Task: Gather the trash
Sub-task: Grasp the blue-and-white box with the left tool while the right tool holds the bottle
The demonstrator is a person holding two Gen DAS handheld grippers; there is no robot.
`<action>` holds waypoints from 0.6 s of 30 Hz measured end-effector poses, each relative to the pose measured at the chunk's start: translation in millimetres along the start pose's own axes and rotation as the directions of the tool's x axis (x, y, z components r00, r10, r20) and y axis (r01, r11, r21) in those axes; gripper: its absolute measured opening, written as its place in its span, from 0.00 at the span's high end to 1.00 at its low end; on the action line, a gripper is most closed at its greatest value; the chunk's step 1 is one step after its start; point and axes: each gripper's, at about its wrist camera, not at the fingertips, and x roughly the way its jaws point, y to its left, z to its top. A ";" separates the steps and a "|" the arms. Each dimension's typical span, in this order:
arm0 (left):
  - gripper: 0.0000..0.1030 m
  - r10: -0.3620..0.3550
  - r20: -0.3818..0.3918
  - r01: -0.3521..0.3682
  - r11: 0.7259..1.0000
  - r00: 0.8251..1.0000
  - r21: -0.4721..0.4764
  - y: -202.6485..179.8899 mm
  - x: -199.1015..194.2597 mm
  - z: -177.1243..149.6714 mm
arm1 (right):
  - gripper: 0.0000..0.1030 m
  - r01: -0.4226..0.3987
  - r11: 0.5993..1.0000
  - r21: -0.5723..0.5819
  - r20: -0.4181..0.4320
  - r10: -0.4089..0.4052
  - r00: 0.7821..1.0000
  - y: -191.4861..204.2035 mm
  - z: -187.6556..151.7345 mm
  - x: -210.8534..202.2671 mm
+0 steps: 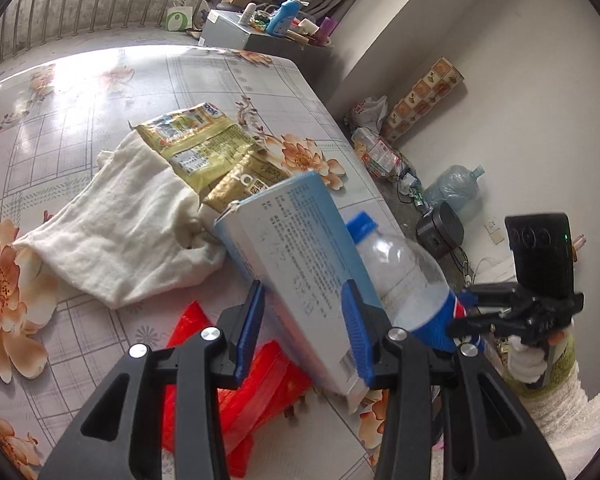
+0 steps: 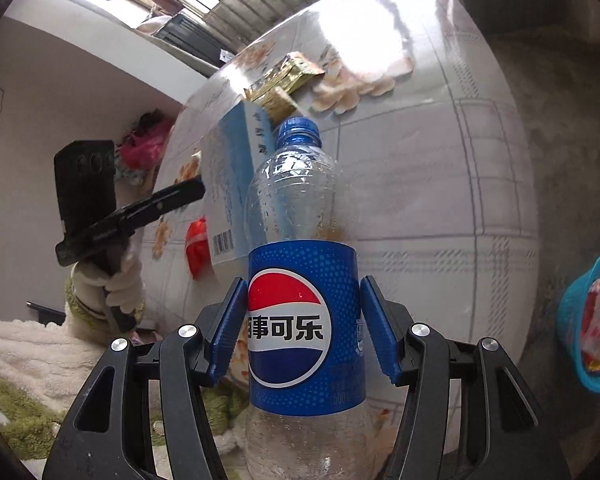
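The left gripper [image 1: 303,332] holds a pale blue carton [image 1: 296,264] between its blue fingers [image 1: 252,332], the carton tilted and lifted above the counter [image 1: 100,92], which wears a floral, grid-patterned cover. The right gripper [image 2: 303,332] has its fingers [image 2: 228,332] closed on the blue label of a clear Pepsi bottle [image 2: 300,320] with a blue cap, held just beside the carton. On the counter behind lie yellow snack wrappers [image 1: 204,148], partly resting on a white cloth [image 1: 128,228], and a red wrapper [image 1: 240,392] lies under the left gripper. In the right wrist view a blue basket [image 2: 591,320] holding colourful wrappers sits off the counter's far edge.
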 end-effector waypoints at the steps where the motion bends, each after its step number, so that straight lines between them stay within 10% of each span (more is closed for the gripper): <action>1: 0.62 0.005 0.004 -0.005 1.000 1.000 -0.003 0.4 -2.1 0.9 | 0.47 -0.009 1.000 0.011 0.012 0.009 1.000 2.1 -6.2 0.6; 8: 0.28 0.051 0.003 -0.051 0.998 0.999 0.027 -25.6 0.6 3.2 | 0.47 0.035 0.979 0.199 0.227 -0.081 0.970 -16.9 -31.8 -24.7; 18: 0.21 0.138 0.033 -0.141 0.977 0.990 0.159 -71.3 32.2 3.7 | 0.47 0.031 0.942 0.335 0.328 -0.148 0.933 -34.1 -58.2 -36.2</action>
